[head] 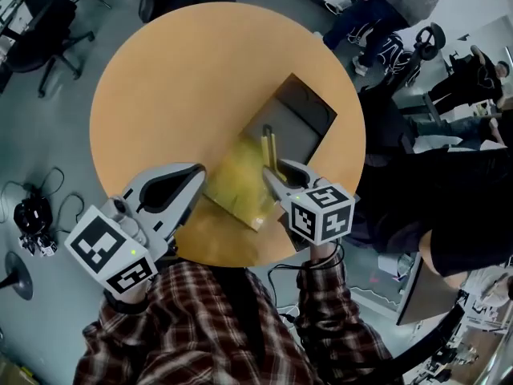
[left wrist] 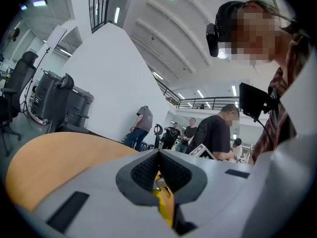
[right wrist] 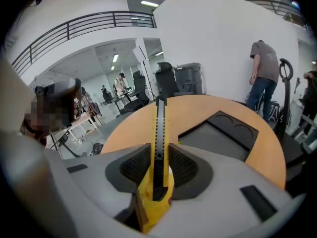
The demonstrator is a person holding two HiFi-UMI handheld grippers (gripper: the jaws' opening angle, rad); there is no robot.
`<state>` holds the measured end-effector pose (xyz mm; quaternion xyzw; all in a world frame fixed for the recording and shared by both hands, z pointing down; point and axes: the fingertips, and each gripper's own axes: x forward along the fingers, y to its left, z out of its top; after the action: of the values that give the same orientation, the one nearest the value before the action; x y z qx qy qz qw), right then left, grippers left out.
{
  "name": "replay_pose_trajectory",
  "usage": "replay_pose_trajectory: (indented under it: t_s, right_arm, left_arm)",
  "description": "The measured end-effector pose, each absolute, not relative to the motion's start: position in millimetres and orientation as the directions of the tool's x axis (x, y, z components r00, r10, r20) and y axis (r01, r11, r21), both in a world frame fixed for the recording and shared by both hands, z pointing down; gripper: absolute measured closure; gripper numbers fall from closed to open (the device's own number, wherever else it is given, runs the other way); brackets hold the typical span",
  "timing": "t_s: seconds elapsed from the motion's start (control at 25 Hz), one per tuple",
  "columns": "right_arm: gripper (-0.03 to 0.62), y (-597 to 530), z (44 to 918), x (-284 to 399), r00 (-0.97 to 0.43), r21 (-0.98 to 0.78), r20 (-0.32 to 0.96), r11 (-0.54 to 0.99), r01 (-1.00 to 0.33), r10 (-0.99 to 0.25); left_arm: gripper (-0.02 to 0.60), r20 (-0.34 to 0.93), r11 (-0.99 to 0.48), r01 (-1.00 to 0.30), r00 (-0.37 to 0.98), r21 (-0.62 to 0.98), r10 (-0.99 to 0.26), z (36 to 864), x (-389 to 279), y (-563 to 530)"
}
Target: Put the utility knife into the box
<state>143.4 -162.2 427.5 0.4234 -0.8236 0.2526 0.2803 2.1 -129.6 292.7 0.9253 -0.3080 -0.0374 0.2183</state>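
- Near edge of the round table: both grippers are close together, over a yellow wrapper.
- Right gripper: fingers clamped on the utility knife; its yellow-and-black body sticks out past the fingertips toward the table's far edge.
- Right gripper view: the knife stands between the pads, with the right gripper squeezed onto its lower part and the slotted black slider facing the camera.
- Box: dark, open and lying flat toward the table's right edge, just beyond the knife tip. The knife is above the table, not inside the box.
- Right gripper view: the box sits right of the knife, with two round recesses at its far end.
- Left gripper: at the wrapper's left edge.
- Left gripper view: the left gripper has its pads pressed together, pinching a yellow piece, apparently the wrapper.
- Plaid sleeves show at the bottom of the head view.
- People stand beyond the table's far edge.
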Motion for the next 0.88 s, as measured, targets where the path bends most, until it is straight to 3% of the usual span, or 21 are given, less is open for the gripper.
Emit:
replay_pose_trajectory:
  t_s: [0.52,0.88]
  right_arm:
    - [0.471,-155,549,157,-0.382,-0.160,0.858,0.528,-0.834,-0.344]
    - [0.470,-155,590,159,-0.296,-0.098,0.932,0.640,-0.762,-0.210]
  left_arm:
    - [0.571,0.106,-0.678,-0.579,0.790,0.453,-0.604,320,-5,-129]
    - [0.571,0.124,-0.646,-0.616,0.760,0.451,-0.638,322,-9,-129]
